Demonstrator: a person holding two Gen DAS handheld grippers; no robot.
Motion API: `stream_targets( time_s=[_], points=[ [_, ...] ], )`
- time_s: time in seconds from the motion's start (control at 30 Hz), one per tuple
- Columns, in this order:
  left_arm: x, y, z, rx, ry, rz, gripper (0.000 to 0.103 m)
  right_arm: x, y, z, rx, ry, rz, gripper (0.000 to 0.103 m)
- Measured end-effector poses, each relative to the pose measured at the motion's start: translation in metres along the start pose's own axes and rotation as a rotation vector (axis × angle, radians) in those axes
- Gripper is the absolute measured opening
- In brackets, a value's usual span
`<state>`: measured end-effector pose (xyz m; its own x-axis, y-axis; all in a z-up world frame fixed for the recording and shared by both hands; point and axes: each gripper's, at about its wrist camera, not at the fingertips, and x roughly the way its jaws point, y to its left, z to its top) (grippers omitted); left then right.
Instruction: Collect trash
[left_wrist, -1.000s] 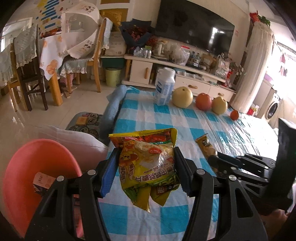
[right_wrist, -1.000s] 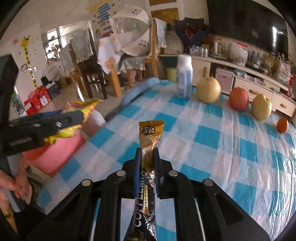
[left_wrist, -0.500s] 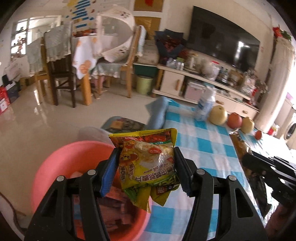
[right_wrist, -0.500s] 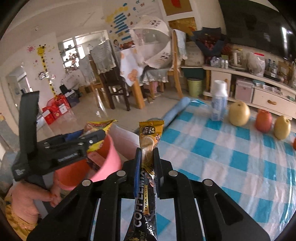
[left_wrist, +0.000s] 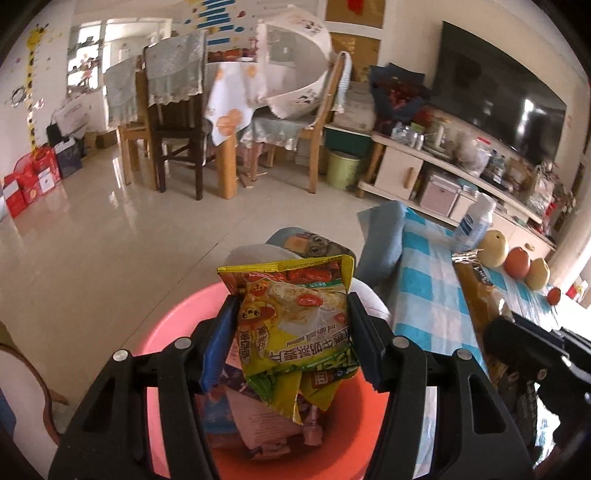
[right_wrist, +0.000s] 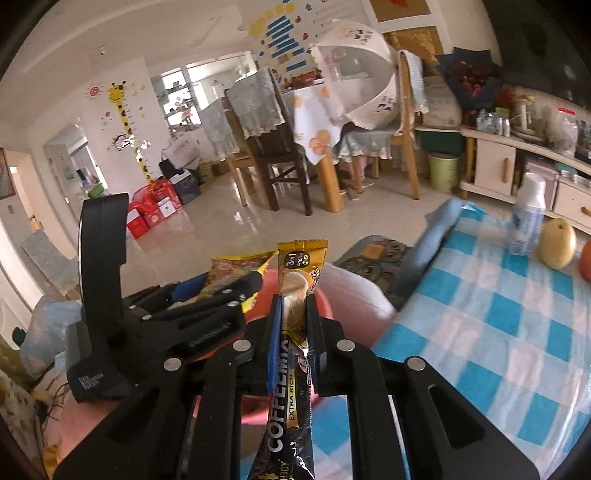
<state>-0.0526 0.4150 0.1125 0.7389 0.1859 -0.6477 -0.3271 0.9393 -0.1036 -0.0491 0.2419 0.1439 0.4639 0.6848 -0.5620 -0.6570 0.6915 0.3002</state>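
1. Our left claw (left_wrist: 291, 343) grips the yellow snack packet (left_wrist: 295, 325) by its sides; it looks light and crinkly, poised over the pink basin (left_wrist: 166, 328).
2. Our right claw (right_wrist: 293, 325) pinches the slim, limp coffee sachet (right_wrist: 299, 284) mid-length.
3. At two o'clock lies the checked counter (right_wrist: 498, 314).

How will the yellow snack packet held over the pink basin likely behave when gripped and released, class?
The yellow snack packet looks floppy: its lower end droops, creased, below the left tool. It seems light, probably empty, since it lies flat. Released, it would likely flutter into the pink basin rather than drop straight.
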Motion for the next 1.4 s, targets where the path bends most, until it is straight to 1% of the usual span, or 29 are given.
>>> stream_targets(
  time_s=[0.2,0.43,0.5,0.53,0.57,0.6,0.63,0.67,0.7,0.73,0.77,0.8,0.83,0.9,0.97,1.0,1.13,1.27,1.4],
  points=[
    [0.001,0.023,0.002,-0.055,0.010,0.021,0.060,0.020,0.014,0.004,0.021,0.018,0.028,0.014],
    [0.004,0.036,0.002,-0.087,0.022,0.034,0.060,0.045,0.018,0.003,0.071,0.046,0.065,0.015],
    [0.005,0.039,0.002,-0.092,0.028,0.050,0.060,0.053,0.016,0.001,0.078,0.063,0.054,0.016],
    [0.006,0.040,0.002,-0.094,0.030,0.061,0.063,0.059,0.015,-0.002,0.082,0.084,0.044,0.017],
    [0.007,0.039,0.003,-0.098,0.032,0.071,0.071,0.062,0.012,-0.004,0.086,0.094,0.043,0.020],
    [0.008,0.039,0.003,-0.100,0.033,0.083,0.077,0.063,0.010,-0.006,0.091,0.094,0.040,0.032],
    [0.008,0.041,0.004,-0.102,0.030,0.115,0.086,0.062,0.005,-0.007,0.104,0.089,0.014,0.050],
    [0.007,0.043,0.004,-0.105,0.024,0.128,0.088,0.059,0.002,-0.008,0.113,0.084,-0.004,0.061],
    [0.005,0.044,0.005,-0.110,0.017,0.137,0.089,0.055,-0.002,-0.009,0.118,0.073,-0.013,0.076],
    [0.003,0.045,0.007,-0.117,0.007,0.150,0.093,0.049,-0.005,-0.009,0.118,0.056,-0.026,0.080],
    [0.002,0.046,0.008,-0.119,0.001,0.157,0.096,0.043,-0.008,-0.009,0.107,0.042,-0.053,0.081],
    [0.000,0.045,0.010,-0.118,-0.013,0.161,0.096,0.040,-0.009,-0.009,0.098,0.036,-0.070,0.084],
    [-0.001,0.044,0.011,-0.115,-0.022,0.156,0.097,0.034,-0.011,-0.009,0.077,0.021,-0.104,0.090],
    [-0.006,0.040,0.011,-0.108,-0.044,0.134,0.098,0.023,-0.011,-0.009,0.027,-0.014,-0.151,0.091],
    [-0.009,0.035,0.012,-0.094,-0.064,0.134,0.099,0.016,-0.012,-0.011,-0.016,-0.035,-0.191,0.091],
    [-0.011,0.031,0.013,-0.082,-0.079,0.138,0.099,0.013,-0.012,-0.012,-0.036,-0.047,-0.211,0.093],
    [-0.020,0.013,0.014,-0.031,-0.161,0.134,0.099,-0.002,-0.013,-0.021,-0.132,-0.098,-0.306,0.097],
    [-0.024,-0.001,0.012,-0.009,-0.225,0.101,0.099,-0.012,-0.016,-0.032,-0.200,-0.115,-0.379,0.098],
    [-0.027,-0.015,0.009,0.016,-0.274,0.068,0.099,-0.021,-0.027,-0.042,-0.220,-0.098,-0.445,0.098]
  ],
)
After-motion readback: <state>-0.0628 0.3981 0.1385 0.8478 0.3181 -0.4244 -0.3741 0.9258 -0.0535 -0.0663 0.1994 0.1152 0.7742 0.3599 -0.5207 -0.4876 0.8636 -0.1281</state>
